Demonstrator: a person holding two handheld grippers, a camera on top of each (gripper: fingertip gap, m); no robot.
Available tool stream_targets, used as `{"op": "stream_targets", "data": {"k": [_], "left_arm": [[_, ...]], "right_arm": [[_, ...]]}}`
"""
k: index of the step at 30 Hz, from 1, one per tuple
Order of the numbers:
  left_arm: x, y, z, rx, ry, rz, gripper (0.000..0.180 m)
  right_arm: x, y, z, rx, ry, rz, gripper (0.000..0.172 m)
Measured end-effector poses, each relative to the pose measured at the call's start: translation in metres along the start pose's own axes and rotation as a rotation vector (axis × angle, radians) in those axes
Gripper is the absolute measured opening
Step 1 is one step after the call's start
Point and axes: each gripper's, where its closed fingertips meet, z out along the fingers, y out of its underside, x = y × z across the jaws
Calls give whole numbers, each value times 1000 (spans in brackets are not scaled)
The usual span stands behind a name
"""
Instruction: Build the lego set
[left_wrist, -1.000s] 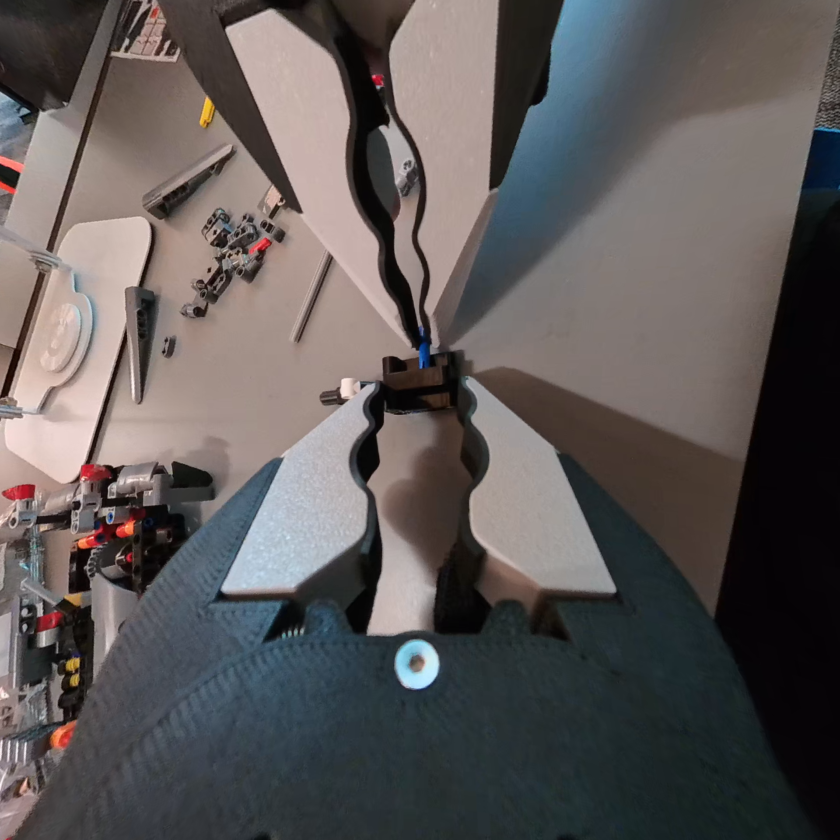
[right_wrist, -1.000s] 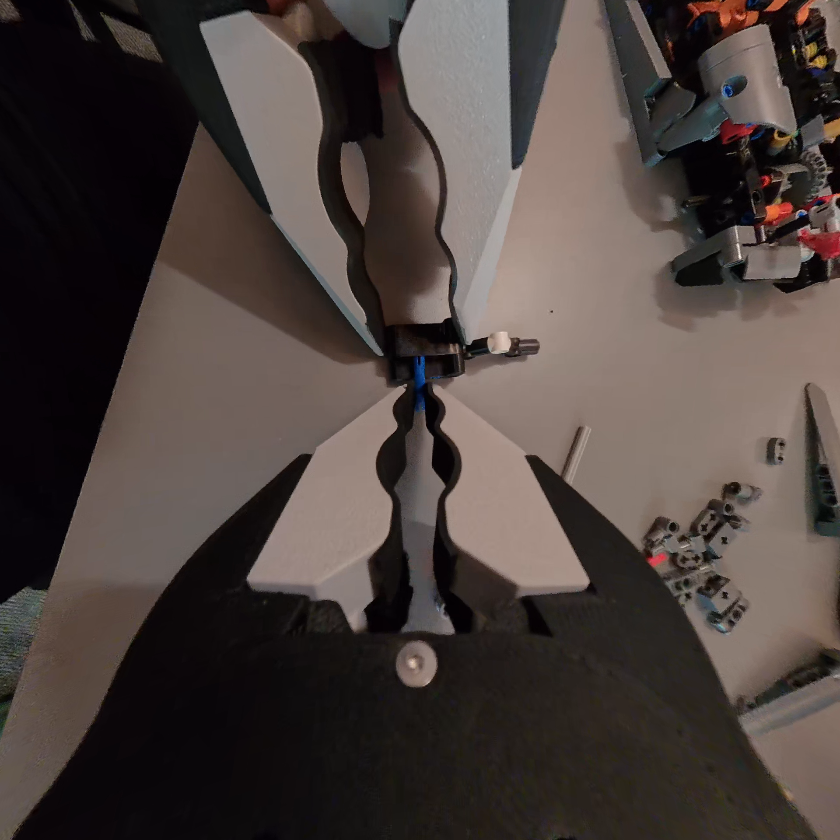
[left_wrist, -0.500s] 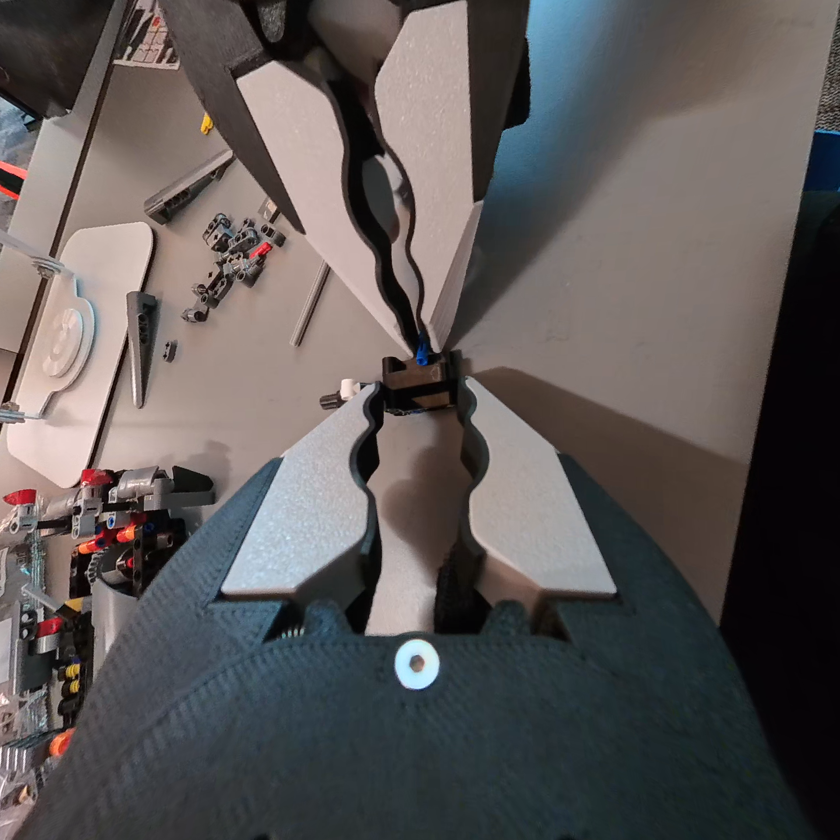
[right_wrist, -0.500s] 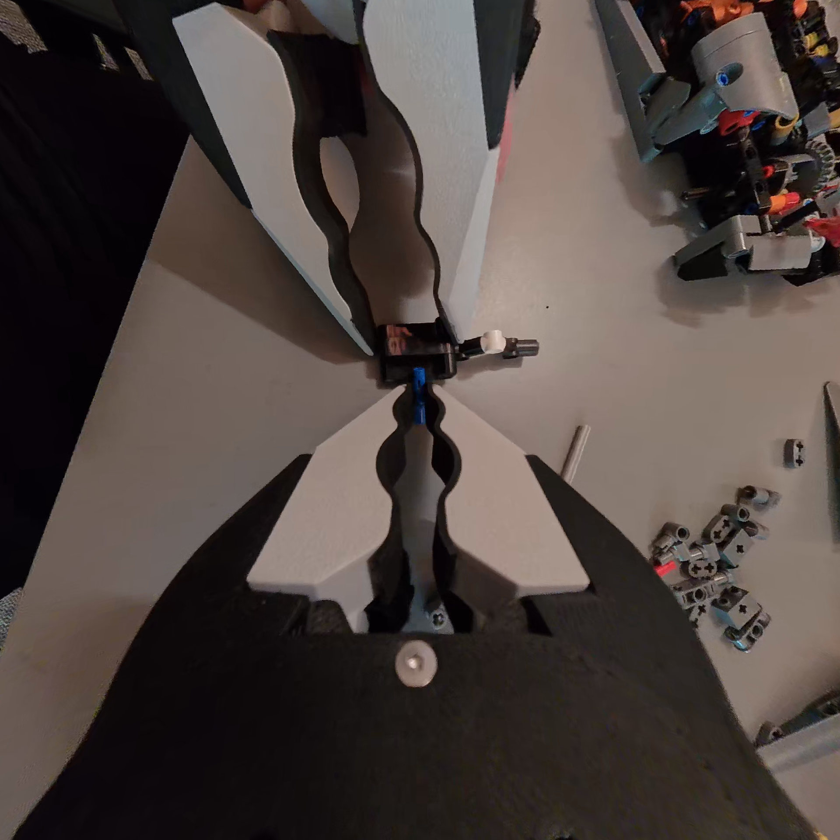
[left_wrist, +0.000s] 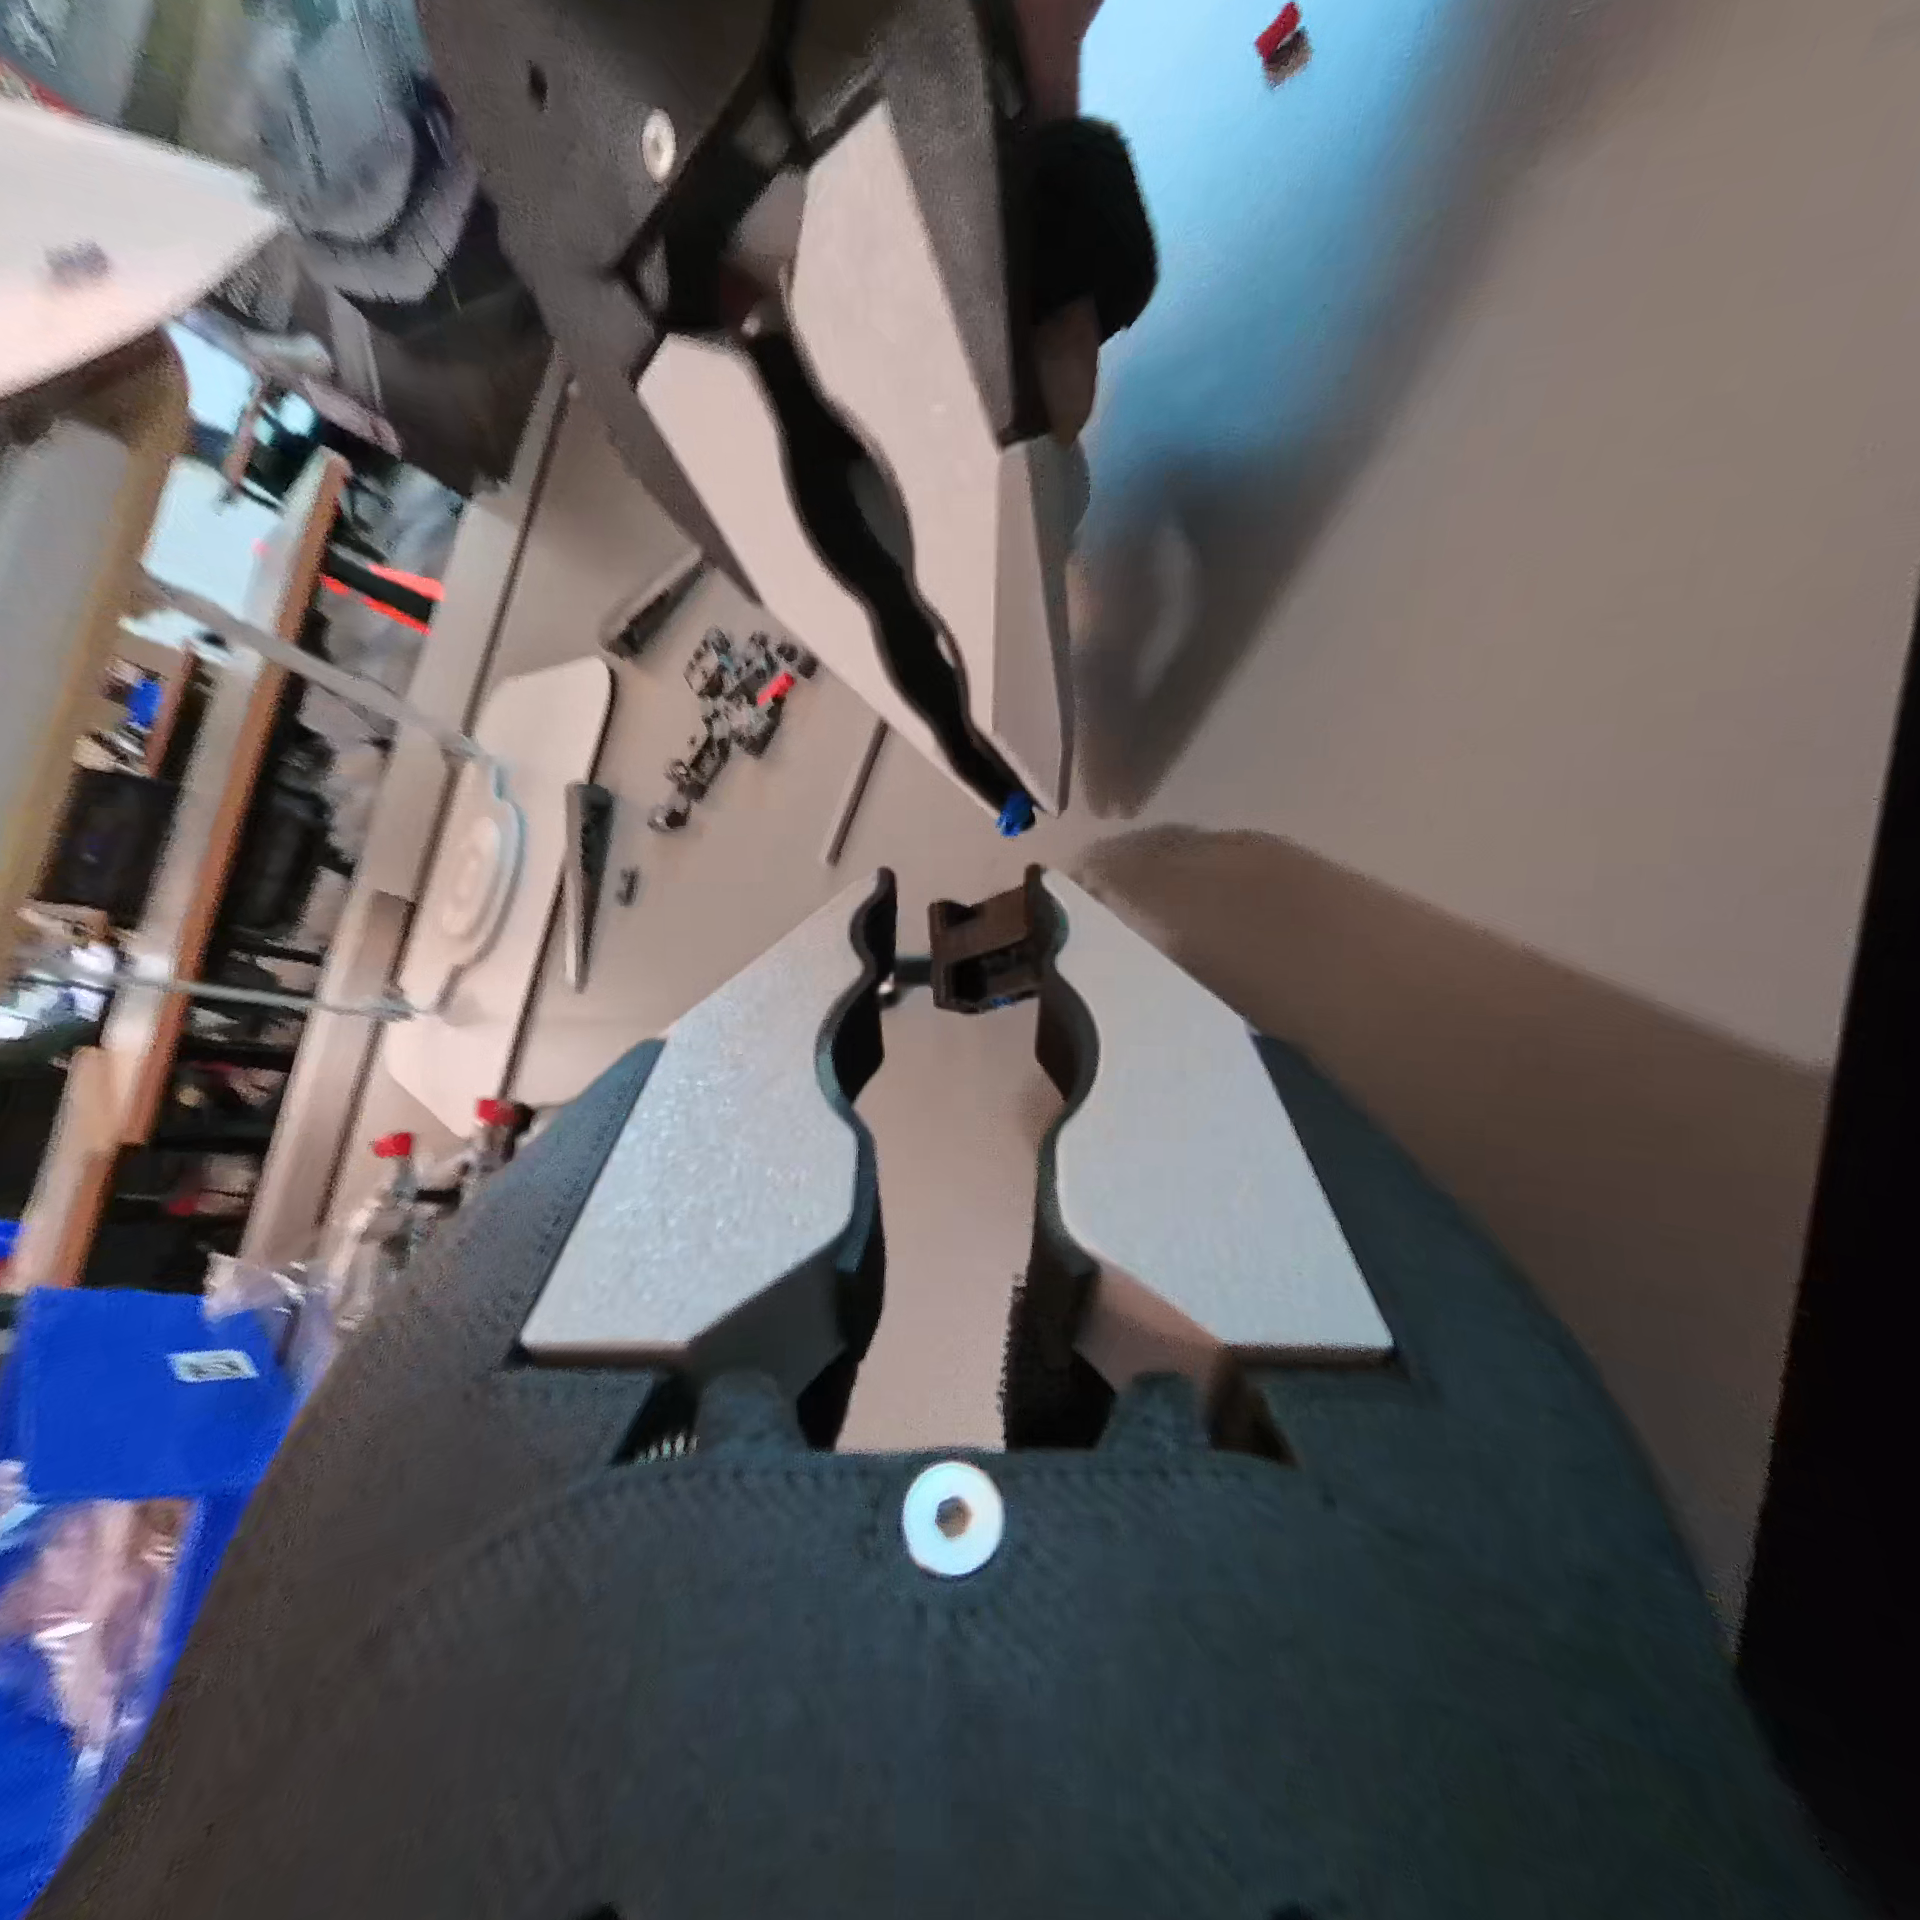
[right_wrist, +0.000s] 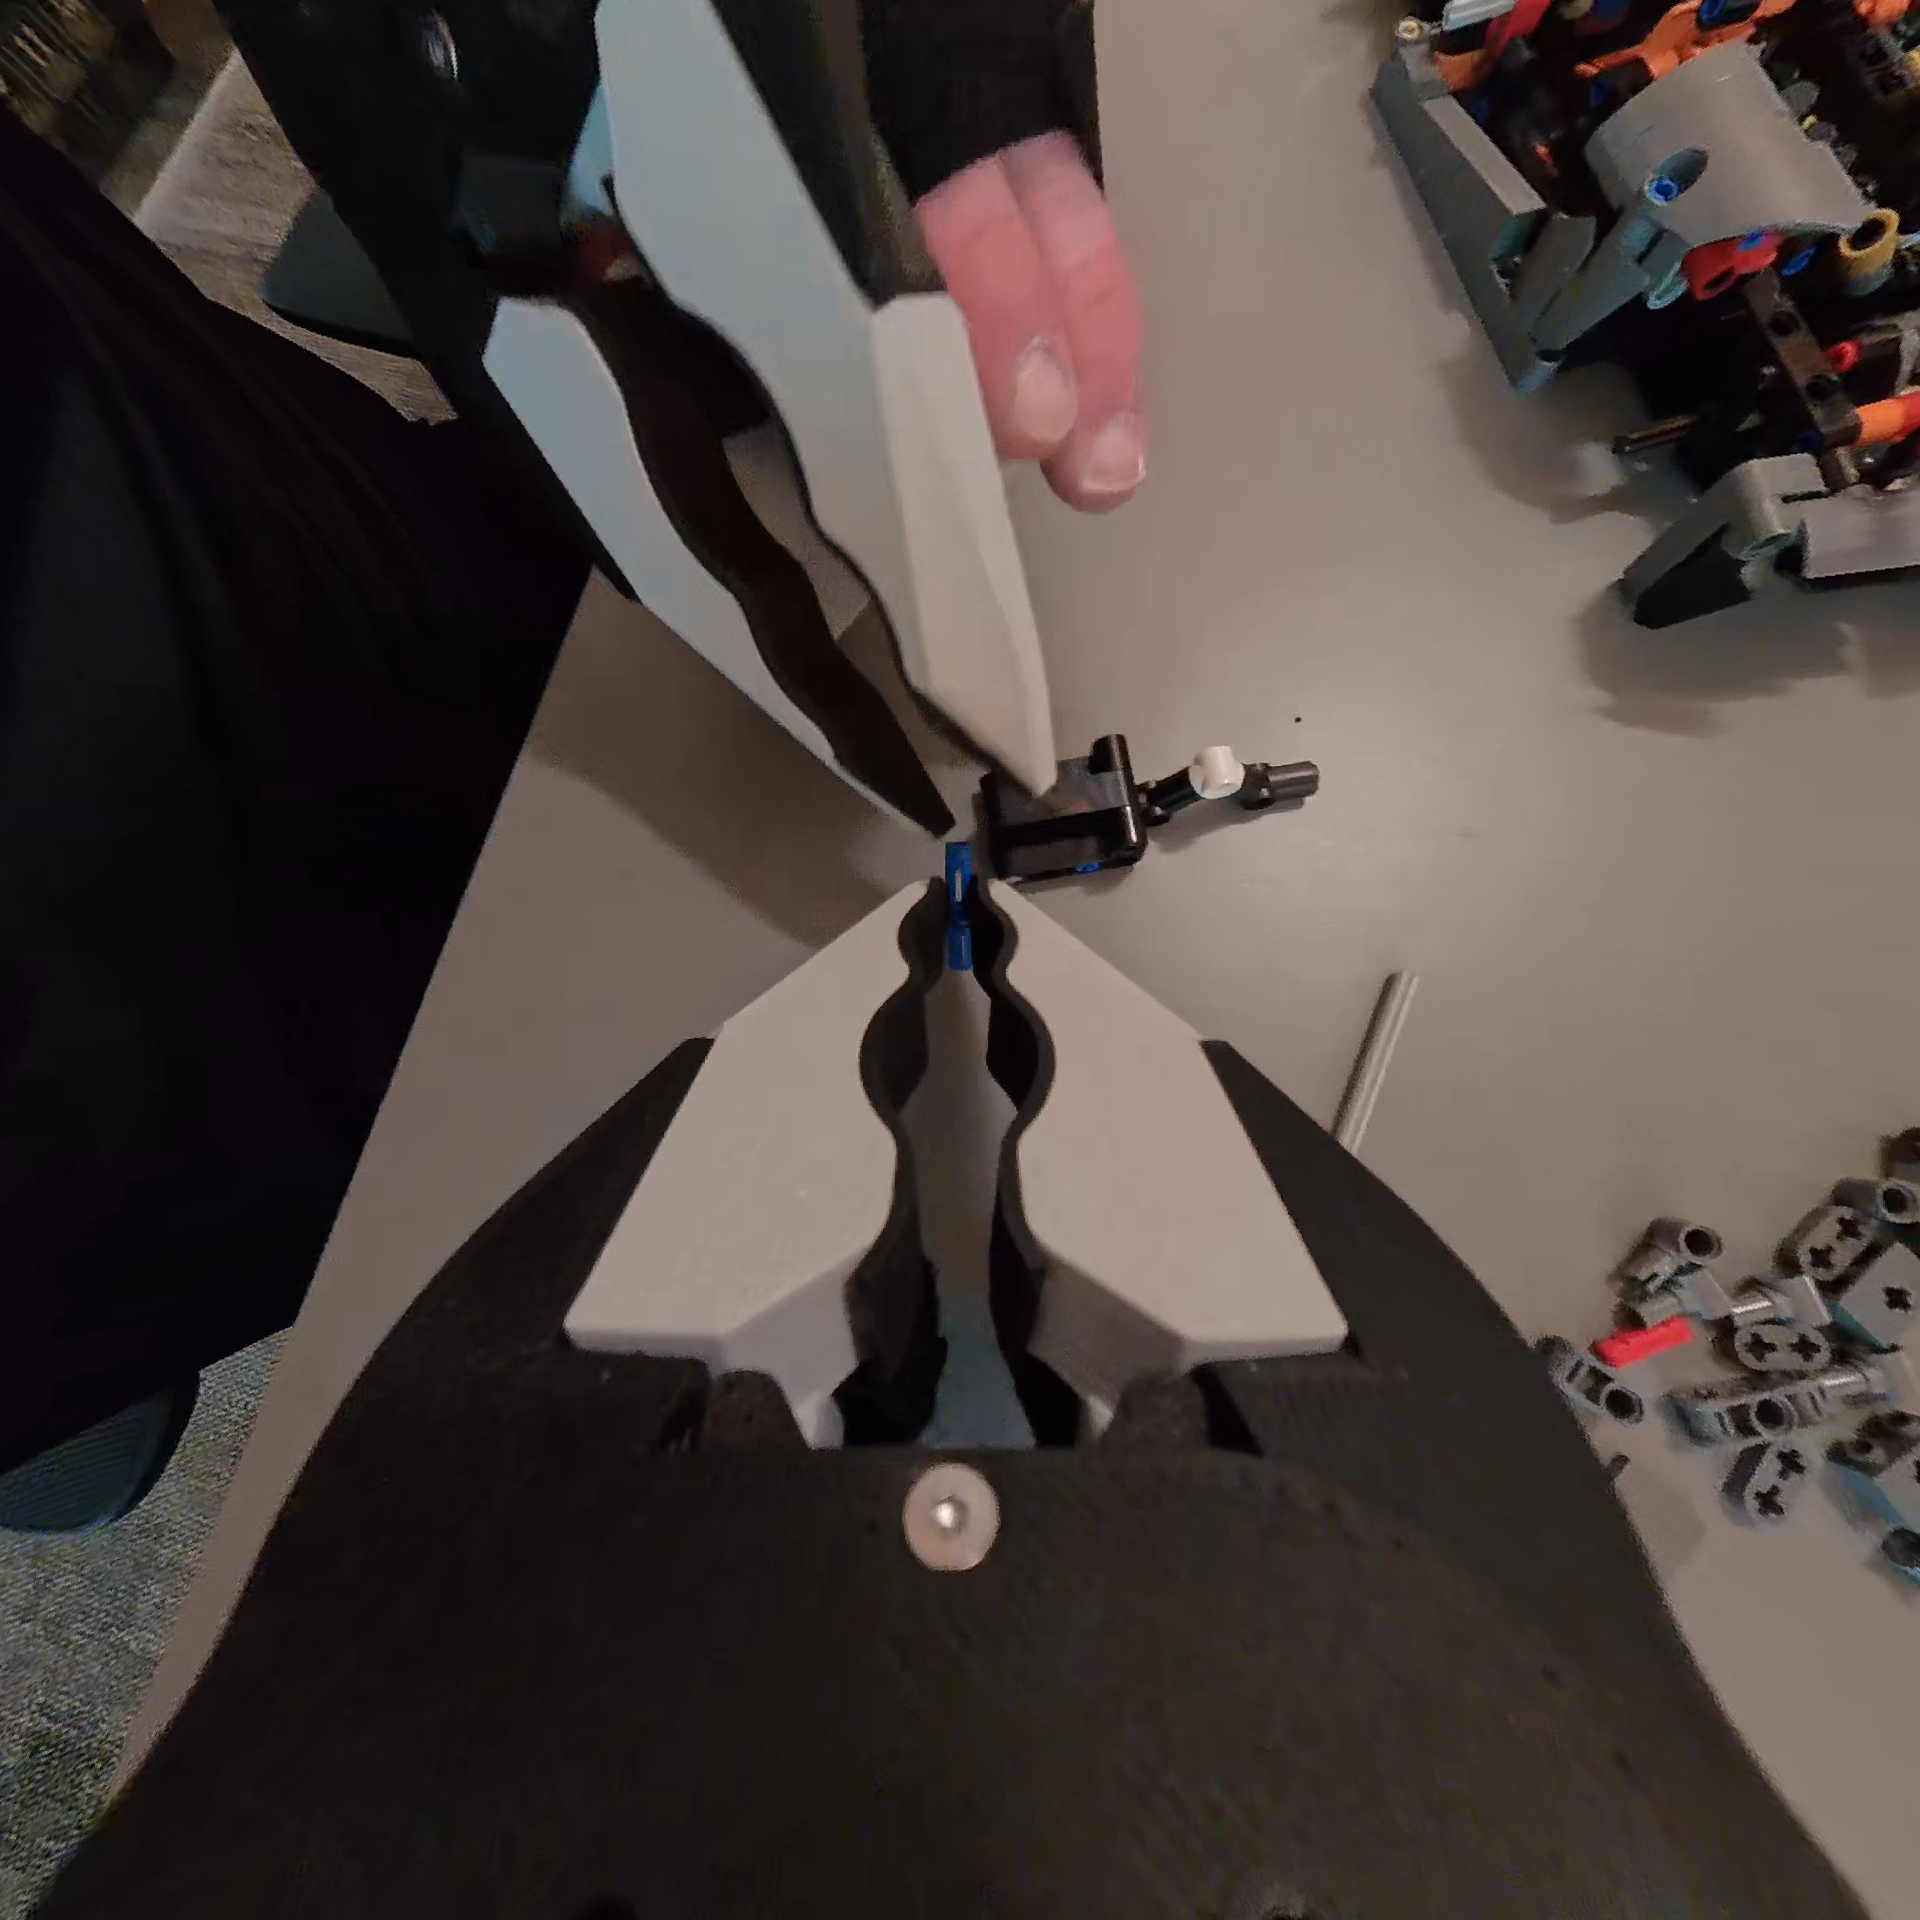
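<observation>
Blue pin (right_wrist: 957, 920) pinched in right claw (right_wrist: 961, 896), black piece (left_wrist: 982, 951) (against one finger) inside spread left claw (left_wrist: 961, 891)

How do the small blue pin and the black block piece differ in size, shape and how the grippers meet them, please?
The blue pin is a thin short rod; the black block is bulkier and boxy, with a side stem bearing a white bush.

The pin is pinched between the right gripper's nearly shut fingertips; the block sits between the left gripper's parted fingers, against one only.

Both are plastic building pieces, now apart.
</observation>
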Motion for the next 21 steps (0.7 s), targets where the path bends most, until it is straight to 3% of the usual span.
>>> {"op": "stream_targets", "data": {"k": [1, 7, 21], "left_arm": [[0, -4, 1, -1, -17, 42, 20], [10, -15, 5, 17, -29, 229, 11], [14, -20, 6, 17, -48, 353, 4]], "right_arm": [[-2, -1, 0, 4, -11, 2, 2], [-5, 0, -2, 0, -41, 14, 2], [-9, 0, -7, 15, -89, 43, 1]]}}
